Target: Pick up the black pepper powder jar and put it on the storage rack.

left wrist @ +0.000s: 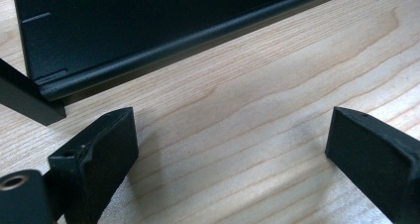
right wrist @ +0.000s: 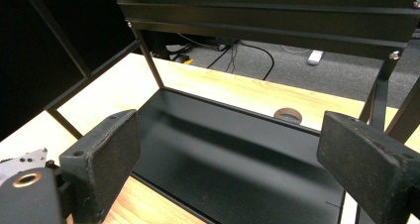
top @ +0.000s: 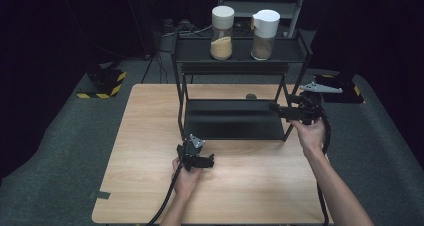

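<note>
Two jars are standing side by side on the rack's top shelf, with the rack sitting at the back of the table.

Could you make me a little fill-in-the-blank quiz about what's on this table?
1. Two jars with white lids stand on the rack's ____ shelf.
2. Both grippers' jaws are ____, holding nothing.
3. The table top is made of ____.
4. The right gripper points at the rack's ____ shelf.

Missing words: top; open; wood; bottom
</note>
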Available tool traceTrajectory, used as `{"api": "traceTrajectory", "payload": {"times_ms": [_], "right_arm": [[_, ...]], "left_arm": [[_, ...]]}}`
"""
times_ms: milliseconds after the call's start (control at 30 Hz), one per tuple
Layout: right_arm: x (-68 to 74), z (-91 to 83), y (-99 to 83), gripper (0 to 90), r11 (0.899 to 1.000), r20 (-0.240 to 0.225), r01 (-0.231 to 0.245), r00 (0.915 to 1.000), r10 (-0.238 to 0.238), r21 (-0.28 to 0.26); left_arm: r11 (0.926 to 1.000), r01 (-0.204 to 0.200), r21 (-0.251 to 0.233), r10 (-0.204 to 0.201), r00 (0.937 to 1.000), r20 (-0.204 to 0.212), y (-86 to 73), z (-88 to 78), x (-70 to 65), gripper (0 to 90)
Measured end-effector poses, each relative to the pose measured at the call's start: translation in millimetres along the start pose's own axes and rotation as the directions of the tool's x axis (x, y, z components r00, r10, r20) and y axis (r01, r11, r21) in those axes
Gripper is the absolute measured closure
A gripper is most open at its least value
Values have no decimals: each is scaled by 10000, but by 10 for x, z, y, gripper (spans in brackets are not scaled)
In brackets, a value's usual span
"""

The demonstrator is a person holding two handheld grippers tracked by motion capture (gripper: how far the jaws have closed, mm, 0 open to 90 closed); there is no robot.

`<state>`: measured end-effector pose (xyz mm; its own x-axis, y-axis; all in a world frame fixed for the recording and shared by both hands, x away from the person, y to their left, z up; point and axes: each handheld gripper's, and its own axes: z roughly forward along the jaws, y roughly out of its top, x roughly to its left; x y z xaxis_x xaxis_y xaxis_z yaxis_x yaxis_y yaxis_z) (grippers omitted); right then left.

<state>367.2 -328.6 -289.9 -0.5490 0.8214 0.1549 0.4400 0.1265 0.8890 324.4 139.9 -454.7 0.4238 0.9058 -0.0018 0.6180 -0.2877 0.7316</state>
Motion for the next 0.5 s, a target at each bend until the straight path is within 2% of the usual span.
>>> {"api": "traceTrajectory", "payload": {"times_ms": [500], "right_arm": [[2,70,-139,92,9998,39,-72,10000,71,164]], "left_arm": [[10000,-3,1,3,10000,0,0,0,0,61]]}}
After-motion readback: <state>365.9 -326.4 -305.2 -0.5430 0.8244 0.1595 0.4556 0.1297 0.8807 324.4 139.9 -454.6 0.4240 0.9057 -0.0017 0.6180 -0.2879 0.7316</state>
